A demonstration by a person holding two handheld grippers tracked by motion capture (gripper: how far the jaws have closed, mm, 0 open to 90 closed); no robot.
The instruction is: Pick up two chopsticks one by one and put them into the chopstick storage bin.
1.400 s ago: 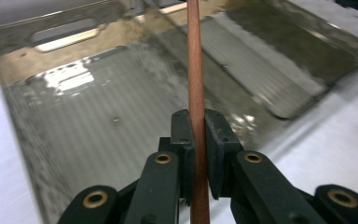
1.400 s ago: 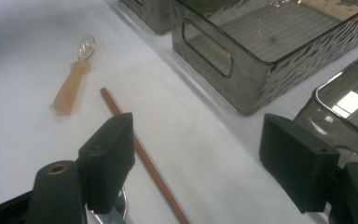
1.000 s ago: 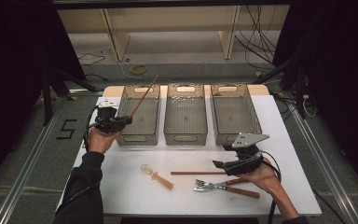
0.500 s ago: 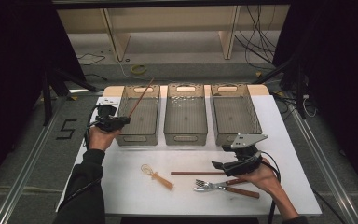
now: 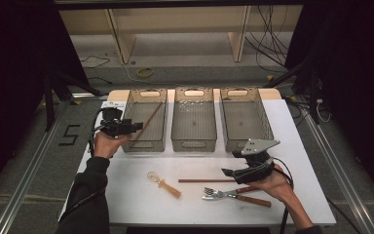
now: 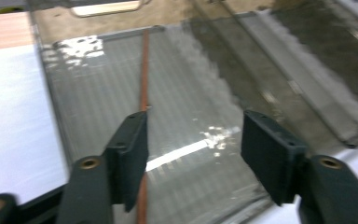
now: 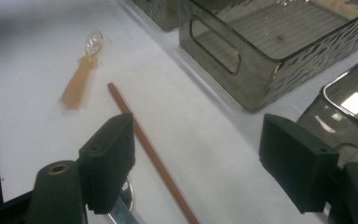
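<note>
Black left hand-held gripper (image 5: 135, 127), black right hand-held gripper (image 5: 227, 172) with grey triangular plate, black cables, dark sleeve (image 5: 85, 195)

We saw three bins (image 5: 194, 126) side by side on the surface (image 5: 126, 195); a chopstick (image 5: 147, 123) lay in the leftmost.

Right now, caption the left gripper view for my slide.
Left gripper, jaws just opened, releasing a brown chopstick into the grey bin.

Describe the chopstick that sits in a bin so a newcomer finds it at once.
Three smoky clear bins stand in a row at the table's far edge. In the leftmost bin, a thin brown chopstick leans diagonally. Unlike its twin lying flat on the white tabletop, it is inside a bin, beside the left gripper.
</note>
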